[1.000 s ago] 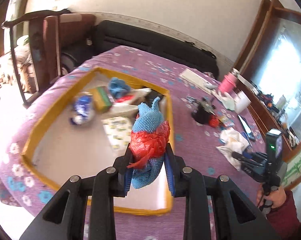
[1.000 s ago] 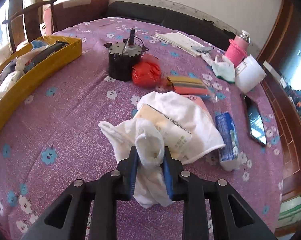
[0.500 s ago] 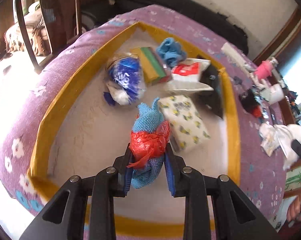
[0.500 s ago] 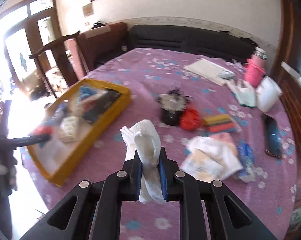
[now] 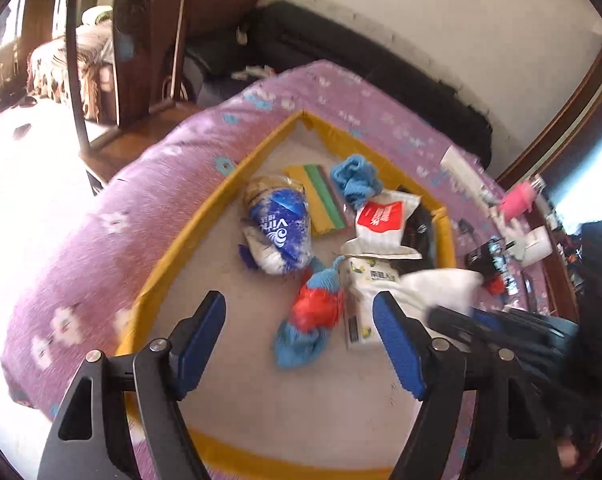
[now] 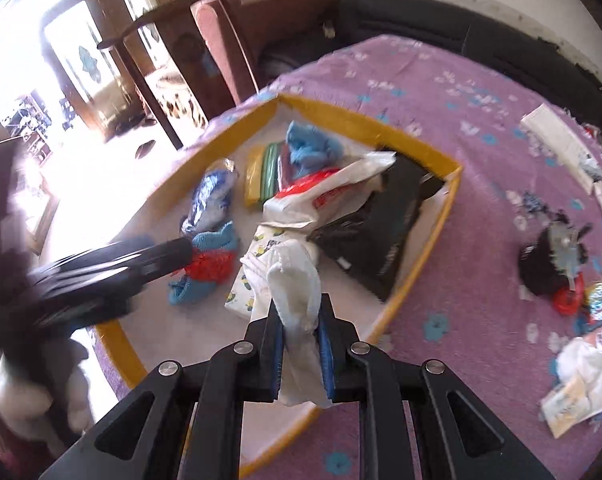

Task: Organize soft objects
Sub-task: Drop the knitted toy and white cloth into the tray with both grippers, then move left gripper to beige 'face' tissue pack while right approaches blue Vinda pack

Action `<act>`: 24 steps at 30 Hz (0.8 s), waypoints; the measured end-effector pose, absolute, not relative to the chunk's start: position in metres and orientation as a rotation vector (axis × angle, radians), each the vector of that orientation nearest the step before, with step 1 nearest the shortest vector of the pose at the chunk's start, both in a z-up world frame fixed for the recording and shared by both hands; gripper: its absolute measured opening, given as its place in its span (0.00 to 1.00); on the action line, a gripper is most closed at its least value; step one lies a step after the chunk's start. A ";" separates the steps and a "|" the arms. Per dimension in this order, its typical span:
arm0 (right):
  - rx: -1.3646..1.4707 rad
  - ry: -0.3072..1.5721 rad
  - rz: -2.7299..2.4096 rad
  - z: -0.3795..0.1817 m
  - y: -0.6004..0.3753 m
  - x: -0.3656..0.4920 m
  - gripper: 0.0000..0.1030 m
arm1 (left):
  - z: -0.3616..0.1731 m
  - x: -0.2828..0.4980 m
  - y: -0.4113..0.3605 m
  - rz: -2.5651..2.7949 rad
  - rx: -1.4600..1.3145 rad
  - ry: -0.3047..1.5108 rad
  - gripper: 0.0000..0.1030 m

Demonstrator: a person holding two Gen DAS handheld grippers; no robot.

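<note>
Left gripper (image 5: 299, 340) opening over one blue-and-red bundle (image 5: 313, 316); right gripper (image 6: 299, 350) clamps one white cloth (image 6: 297, 300).
One yellow-rimmed tray (image 5: 173, 248) holds roughly eight soft items, blurred.

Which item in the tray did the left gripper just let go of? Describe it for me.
Look inside the yellow-rimmed tray on the purple tablecloth. Between the open left gripper fingers lies a blue knitted cloth bundled with red mesh at its middle, the only blue-and-red piece there.
</note>
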State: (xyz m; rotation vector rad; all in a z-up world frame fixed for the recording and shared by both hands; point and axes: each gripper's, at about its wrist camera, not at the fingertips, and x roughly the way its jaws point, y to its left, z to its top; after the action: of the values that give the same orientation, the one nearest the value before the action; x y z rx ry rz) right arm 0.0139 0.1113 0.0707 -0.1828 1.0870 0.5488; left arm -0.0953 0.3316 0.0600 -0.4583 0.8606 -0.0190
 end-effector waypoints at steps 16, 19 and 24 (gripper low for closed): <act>-0.151 0.884 0.442 0.102 0.076 0.005 0.64 | 0.108 -0.180 0.325 0.203 -0.303 0.514 0.77; -0.202 0.655 0.384 0.140 0.048 -0.032 0.80 | 0.131 -0.199 0.304 0.270 -0.222 0.366 1.00; -0.258 0.407 0.281 0.153 -0.005 -0.074 1.00 | 0.136 -0.191 0.270 0.207 -0.155 0.401 1.00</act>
State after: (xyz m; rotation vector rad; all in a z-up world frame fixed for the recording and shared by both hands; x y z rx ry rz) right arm -0.0741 -0.0050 0.1529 -0.2576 0.4067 0.2807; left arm -0.1907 0.2705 0.1361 -0.1548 0.4008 0.2068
